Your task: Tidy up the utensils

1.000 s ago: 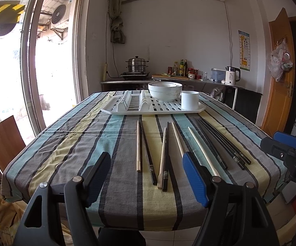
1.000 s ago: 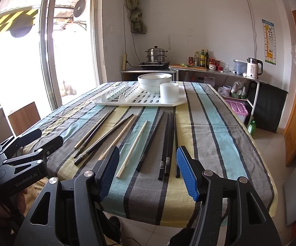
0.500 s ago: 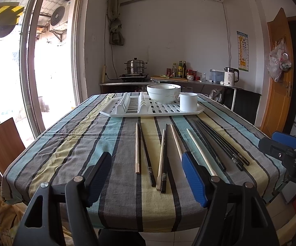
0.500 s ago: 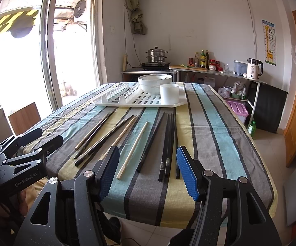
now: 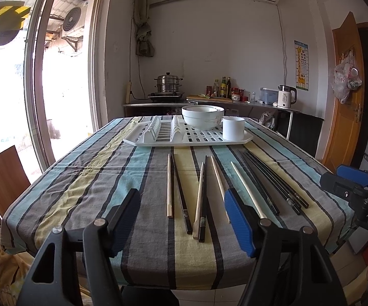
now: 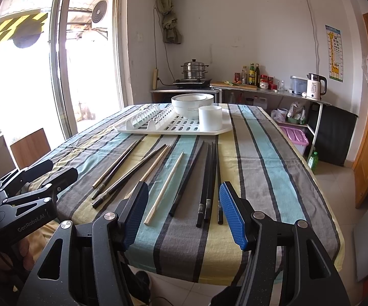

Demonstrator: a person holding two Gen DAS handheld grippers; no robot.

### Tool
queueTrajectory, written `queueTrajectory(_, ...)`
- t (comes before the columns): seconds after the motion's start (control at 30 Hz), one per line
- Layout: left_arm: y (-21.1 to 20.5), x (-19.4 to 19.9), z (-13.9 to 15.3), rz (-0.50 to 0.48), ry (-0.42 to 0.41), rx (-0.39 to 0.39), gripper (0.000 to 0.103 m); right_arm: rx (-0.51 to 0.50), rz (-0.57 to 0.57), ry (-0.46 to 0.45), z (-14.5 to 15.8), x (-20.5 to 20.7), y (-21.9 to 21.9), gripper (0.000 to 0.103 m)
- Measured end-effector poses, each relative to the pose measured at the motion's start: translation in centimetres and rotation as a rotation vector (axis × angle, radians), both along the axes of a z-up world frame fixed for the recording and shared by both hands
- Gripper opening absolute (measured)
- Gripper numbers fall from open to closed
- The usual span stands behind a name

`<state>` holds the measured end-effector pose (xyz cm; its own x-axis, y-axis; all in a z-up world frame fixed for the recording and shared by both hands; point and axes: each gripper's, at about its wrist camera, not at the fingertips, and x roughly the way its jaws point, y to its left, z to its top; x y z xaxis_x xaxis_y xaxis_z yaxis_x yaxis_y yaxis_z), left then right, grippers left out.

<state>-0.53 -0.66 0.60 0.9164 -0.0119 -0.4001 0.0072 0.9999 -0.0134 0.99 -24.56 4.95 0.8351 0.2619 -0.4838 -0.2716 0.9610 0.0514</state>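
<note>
Several chopsticks lie lengthwise on the striped tablecloth: pale wooden ones [image 5: 168, 186] and black ones [image 5: 273, 183], seen also as wooden chopsticks [image 6: 164, 183] and black chopsticks [image 6: 209, 178]. My left gripper [image 5: 181, 199] hovers over the table's near edge. Its jaws are wide apart and closing slowly, with nothing held between them. My right gripper [image 6: 184, 191] is open and empty in front of the black chopsticks. A white dish rack tray [image 5: 158, 142] at the far end carries stacked white bowls [image 5: 203, 119] and a white cup [image 5: 233, 128].
The other gripper shows at each view's side: the right gripper [image 5: 349, 181] and the left gripper [image 6: 43, 173]. A wooden chair [image 5: 3, 176] stands left of the table. A counter with a steel pot [image 5: 168, 83], bottles and a kettle [image 5: 287, 99] runs along the back wall.
The left gripper's jaws have drawn slightly closer together. Both hands and all the chopsticks stay where they were.
</note>
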Motion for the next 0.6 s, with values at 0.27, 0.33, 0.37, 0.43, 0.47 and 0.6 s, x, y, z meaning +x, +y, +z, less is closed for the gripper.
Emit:
queueTrajectory(0.27,0.05,0.13,-0.01,-0.001,0.003,0.000,0.069,0.001,0.000,0.000,-0.01,-0.02,0.01,0.059)
queueTrajectory(0.33,0.10,0.20,-0.04,0.000,0.004,0.000,0.069,0.000,0.000,-0.002,-0.02,-0.03,0.01,0.059)
queueTrajectory(0.37,0.11,0.20,-0.04,0.000,0.004,0.001,0.069,0.001,-0.001,-0.001,0.02,0.02,0.01,0.059)
queueTrajectory(0.43,0.08,0.27,-0.07,-0.001,0.006,0.001,0.069,0.003,0.001,0.000,0.01,-0.02,0.00,0.059)
queueTrajectory(0.47,0.07,0.30,-0.08,-0.001,0.008,0.001,0.069,0.002,0.000,0.000,0.05,0.02,0.02,0.059)
queueTrajectory(0.6,0.08,0.49,-0.20,0.000,0.017,0.003,0.069,0.003,0.003,-0.001,-0.01,0.14,0.01,0.059)
